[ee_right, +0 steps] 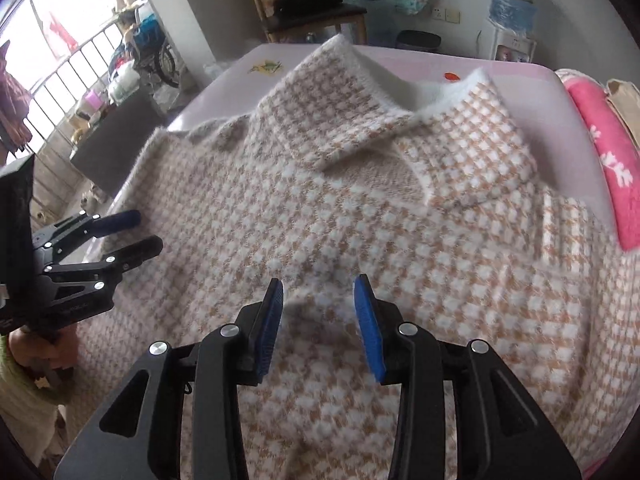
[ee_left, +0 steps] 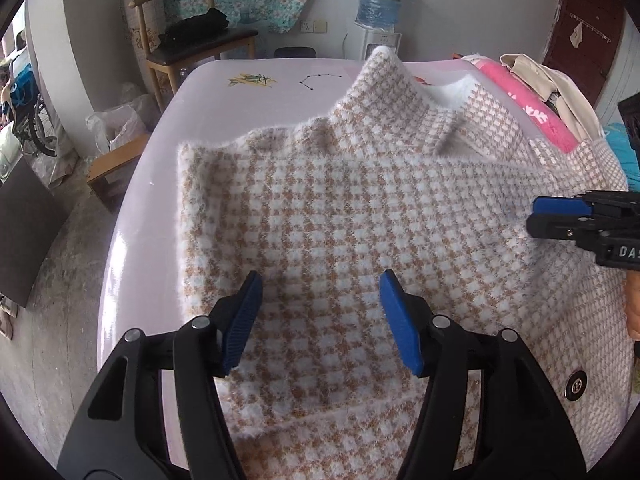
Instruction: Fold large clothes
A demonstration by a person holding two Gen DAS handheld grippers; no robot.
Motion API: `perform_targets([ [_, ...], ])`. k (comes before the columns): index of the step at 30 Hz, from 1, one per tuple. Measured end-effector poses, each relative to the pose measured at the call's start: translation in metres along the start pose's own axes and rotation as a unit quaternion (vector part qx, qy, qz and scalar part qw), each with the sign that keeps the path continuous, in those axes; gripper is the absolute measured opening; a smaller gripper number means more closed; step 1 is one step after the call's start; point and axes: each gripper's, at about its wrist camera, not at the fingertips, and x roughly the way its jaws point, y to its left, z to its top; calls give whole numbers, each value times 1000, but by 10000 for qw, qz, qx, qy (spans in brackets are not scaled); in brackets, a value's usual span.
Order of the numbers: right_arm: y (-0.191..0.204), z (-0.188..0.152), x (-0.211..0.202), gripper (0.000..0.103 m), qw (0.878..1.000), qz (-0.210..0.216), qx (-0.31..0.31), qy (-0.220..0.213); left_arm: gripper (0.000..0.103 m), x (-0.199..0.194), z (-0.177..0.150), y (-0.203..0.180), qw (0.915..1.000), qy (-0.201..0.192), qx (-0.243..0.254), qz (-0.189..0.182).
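A large fuzzy coat (ee_left: pixel 340 200) in a beige-and-white check lies spread on the pale pink table (ee_left: pixel 256 80), collar at the far end. It also fills the right wrist view (ee_right: pixel 360 220), where its wide collar (ee_right: pixel 340 104) stands up. My left gripper (ee_left: pixel 320 280) is open and empty, hovering just above the coat's left part. My right gripper (ee_right: pixel 318 286) is open and empty above the coat's middle. The right gripper also shows at the right edge of the left wrist view (ee_left: pixel 536 216), and the left gripper at the left of the right wrist view (ee_right: pixel 148 228).
A pink towel (ee_right: pixel 604 160) and a beige garment (ee_left: pixel 540 76) lie at the table's right side. A wooden chair (ee_left: pixel 188 40) with black cloth, a water dispenser (ee_left: pixel 380 4) and a dark bin stand behind the table. A metal snap (ee_left: pixel 576 386) sits on the coat's near right.
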Motion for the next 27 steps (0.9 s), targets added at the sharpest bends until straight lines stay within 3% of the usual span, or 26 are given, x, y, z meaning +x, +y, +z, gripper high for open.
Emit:
perform_targets([
  [3,-32,-18,2,37,9985,-474,256,119,62,6,-5,7,10000,72,-9,-7],
  [5,-47,-26,1,36,9992,-145,367,-1,63,7,-6,0,9998,59,142,106],
  [7,-47,-23,-9,34,9985,-261,484,31,63,6,-4,-1,9998,94,98,145],
  [10,-43,-25,-35,42,9974,-418,498,-315,63,-9,-1,0,9998,-46,-142,-106],
  [11,-42,-27,-37,47,9966,-540,513,-360,69,-13,-2,-2,9998,-113,-135,-106],
  [14,-56,-37,-11,51,9930,-971,659,96,76,-6,-6,-6,9999,65,-100,-3],
  [15,-61,-41,-12,51,9936,-926,647,-7,76,1,-9,-6,9996,246,-111,36],
  [18,-55,-42,-29,51,9932,-955,670,-54,76,-1,-10,-13,9995,240,6,227],
  [20,-44,-42,-41,52,9943,-913,506,-217,79,-12,-7,-16,9998,128,-80,91],
  [23,-25,-38,-41,63,9949,-945,214,-288,86,-24,-1,-30,9999,-57,24,140],
  [27,-23,-42,-20,68,9941,-1072,186,-20,90,-8,0,-51,9991,175,153,345],
])
